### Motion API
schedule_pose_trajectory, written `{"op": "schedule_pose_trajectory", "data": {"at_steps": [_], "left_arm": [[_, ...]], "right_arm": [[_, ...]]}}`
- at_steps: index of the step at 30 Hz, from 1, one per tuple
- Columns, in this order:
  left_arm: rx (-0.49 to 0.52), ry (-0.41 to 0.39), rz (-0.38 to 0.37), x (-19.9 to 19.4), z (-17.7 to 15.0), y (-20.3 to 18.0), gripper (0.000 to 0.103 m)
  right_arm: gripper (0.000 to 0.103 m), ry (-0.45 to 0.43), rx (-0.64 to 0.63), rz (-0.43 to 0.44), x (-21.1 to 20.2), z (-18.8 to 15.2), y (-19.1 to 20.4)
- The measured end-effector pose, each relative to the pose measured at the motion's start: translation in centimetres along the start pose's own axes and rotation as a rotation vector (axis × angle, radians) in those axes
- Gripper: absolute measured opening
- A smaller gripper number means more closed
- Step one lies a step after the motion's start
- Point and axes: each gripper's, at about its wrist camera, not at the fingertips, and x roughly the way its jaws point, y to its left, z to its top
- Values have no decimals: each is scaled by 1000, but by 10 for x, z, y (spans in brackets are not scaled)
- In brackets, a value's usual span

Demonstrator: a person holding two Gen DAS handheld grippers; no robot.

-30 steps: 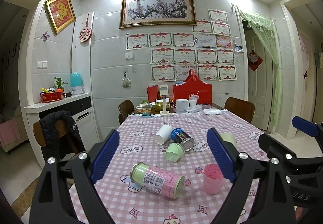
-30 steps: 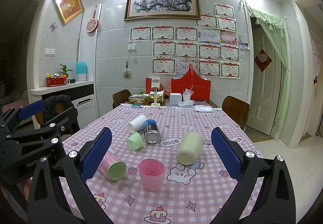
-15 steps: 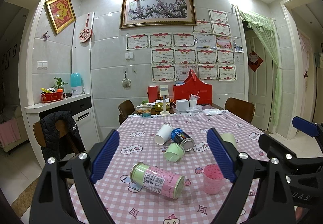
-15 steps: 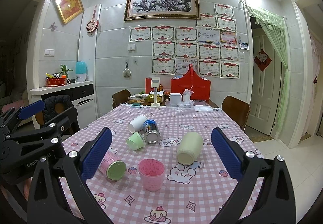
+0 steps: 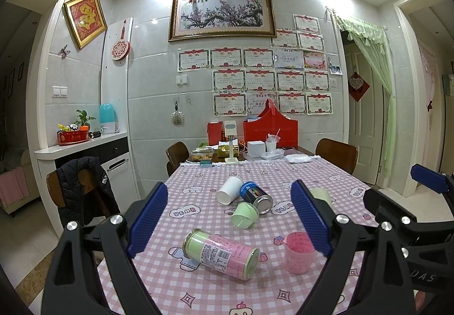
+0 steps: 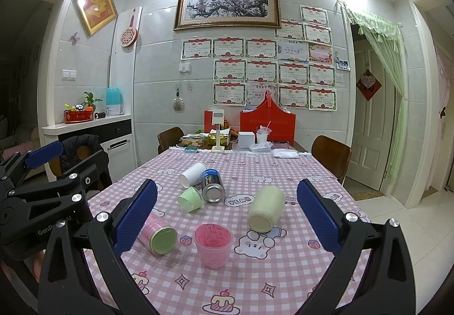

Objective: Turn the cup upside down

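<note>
A pink translucent cup (image 6: 213,245) stands upright, mouth up, near the front of the pink checked table; it also shows in the left wrist view (image 5: 299,252). My right gripper (image 6: 227,220) is open and empty, held above and short of the cup. My left gripper (image 5: 230,220) is open and empty, held to the left over the table's front. Each gripper's frame shows at the edge of the other's view.
Lying on their sides: a pink-labelled green-capped canister (image 5: 221,254), a small green cup (image 6: 191,198), a white paper cup (image 6: 193,174), a blue can (image 6: 212,186), a cream jar (image 6: 266,208). Boxes and clutter stand at the table's far end; chairs around.
</note>
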Motion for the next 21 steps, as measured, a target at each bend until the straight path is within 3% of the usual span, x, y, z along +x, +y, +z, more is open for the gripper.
{"op": "schedule_pose_trajectory", "data": {"at_steps": [21], "left_arm": [[0,0,1,-1,0,1,87]], "right_arm": [[95,1,1,1,-1,0,0]]}}
